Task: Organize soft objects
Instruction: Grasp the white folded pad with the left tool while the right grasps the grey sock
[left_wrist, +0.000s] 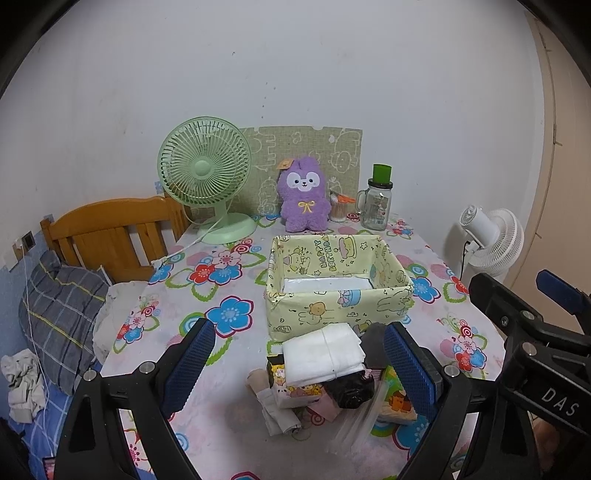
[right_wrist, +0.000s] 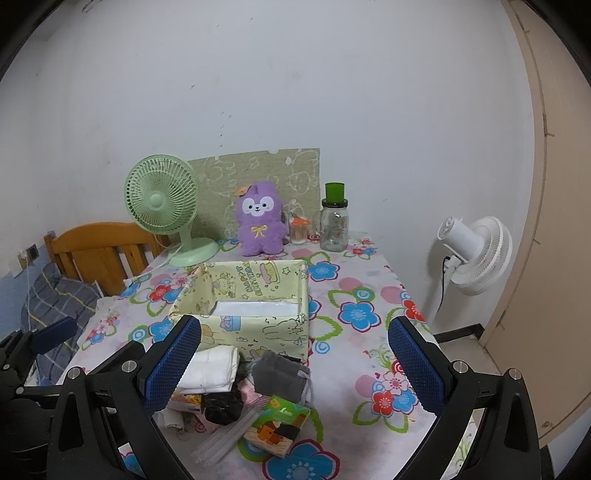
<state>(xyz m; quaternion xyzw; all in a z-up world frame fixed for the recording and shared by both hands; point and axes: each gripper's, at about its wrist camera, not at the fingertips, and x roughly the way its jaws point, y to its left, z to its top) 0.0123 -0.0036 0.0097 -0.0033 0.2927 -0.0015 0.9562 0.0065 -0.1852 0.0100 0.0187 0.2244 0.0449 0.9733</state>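
Note:
A pile of soft things lies on the floral table in front of a yellow cartoon-print box (left_wrist: 338, 286) (right_wrist: 245, 310). On top is a folded white cloth (left_wrist: 323, 352) (right_wrist: 210, 367), with a grey pouch (right_wrist: 279, 376), a black bundle (left_wrist: 351, 391) (right_wrist: 221, 406) and small tissue packs (right_wrist: 277, 426) around it. My left gripper (left_wrist: 299, 363) is open, its fingers either side of the pile and above it. My right gripper (right_wrist: 295, 365) is open, just right of the left one, over the grey pouch.
A green desk fan (left_wrist: 205, 173), a purple plush (left_wrist: 304, 194) and a glass jar with a green lid (left_wrist: 376, 199) stand at the table's far edge. A wooden bed head (left_wrist: 110, 232) and pillow are left, a white floor fan (right_wrist: 474, 254) right.

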